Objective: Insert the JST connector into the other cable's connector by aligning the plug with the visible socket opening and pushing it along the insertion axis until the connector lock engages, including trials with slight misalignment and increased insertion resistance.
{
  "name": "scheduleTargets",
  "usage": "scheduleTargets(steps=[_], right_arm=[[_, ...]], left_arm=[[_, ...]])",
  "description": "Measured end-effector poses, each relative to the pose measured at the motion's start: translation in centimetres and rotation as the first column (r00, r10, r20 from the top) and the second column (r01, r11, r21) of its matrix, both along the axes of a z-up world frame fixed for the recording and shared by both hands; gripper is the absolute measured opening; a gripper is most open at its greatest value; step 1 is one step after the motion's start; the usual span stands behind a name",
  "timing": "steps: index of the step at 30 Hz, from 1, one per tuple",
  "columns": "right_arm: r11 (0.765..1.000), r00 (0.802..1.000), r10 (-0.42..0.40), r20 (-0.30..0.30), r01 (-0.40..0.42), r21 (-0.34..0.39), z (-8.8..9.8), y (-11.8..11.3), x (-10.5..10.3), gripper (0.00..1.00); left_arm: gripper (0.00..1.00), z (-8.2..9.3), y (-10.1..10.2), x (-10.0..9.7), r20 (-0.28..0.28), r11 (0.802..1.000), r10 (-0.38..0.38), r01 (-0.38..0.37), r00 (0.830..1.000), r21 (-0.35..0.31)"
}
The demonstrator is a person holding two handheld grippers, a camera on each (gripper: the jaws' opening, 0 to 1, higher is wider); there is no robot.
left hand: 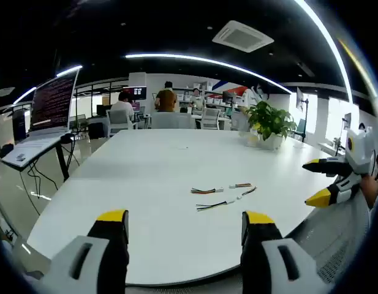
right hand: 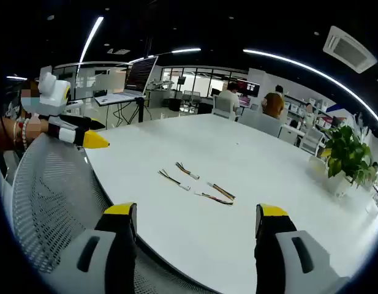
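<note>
Several short JST cables lie loose on the white table (left hand: 146,184), apart from both grippers. One multicoloured cable (left hand: 206,190) ends in a white connector. A dark cable (left hand: 214,205) lies just in front of it, and a short one (left hand: 242,185) behind. In the right gripper view the same cables (right hand: 187,171) (right hand: 219,192) sit mid-table (right hand: 268,159). My left gripper (left hand: 184,219) is open and empty, back from the table edge. My right gripper (right hand: 196,212) is open and empty too. The right gripper (left hand: 316,181) enters the left gripper view from the right. The left gripper (right hand: 92,133) shows at the left, held by a hand.
A potted plant (left hand: 269,122) (right hand: 347,160) stands at the table's far side. A laptop on a stand (left hand: 48,113) is left of the table. A grey mesh chair back (right hand: 54,202) lies under my right gripper. People sit at desks far behind.
</note>
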State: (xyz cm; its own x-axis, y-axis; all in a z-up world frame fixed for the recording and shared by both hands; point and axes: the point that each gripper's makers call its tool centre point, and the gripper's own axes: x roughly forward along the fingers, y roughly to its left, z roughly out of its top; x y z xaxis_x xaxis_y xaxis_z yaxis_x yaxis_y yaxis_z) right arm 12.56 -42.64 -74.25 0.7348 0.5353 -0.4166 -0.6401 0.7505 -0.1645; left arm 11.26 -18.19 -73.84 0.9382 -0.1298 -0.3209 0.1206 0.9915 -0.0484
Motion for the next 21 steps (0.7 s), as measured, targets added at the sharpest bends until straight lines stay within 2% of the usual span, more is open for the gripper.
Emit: scheduleTargets(steps=[21], right_arm=[[1.0, 1.0, 0.001, 0.0, -0.001, -0.002, 0.05, 0.06, -0.02, 0.74]], left_arm=[[0.7, -0.04, -0.03, -0.02, -0.009, 1.0, -0.003, 0.003, 1.0, 0.002]])
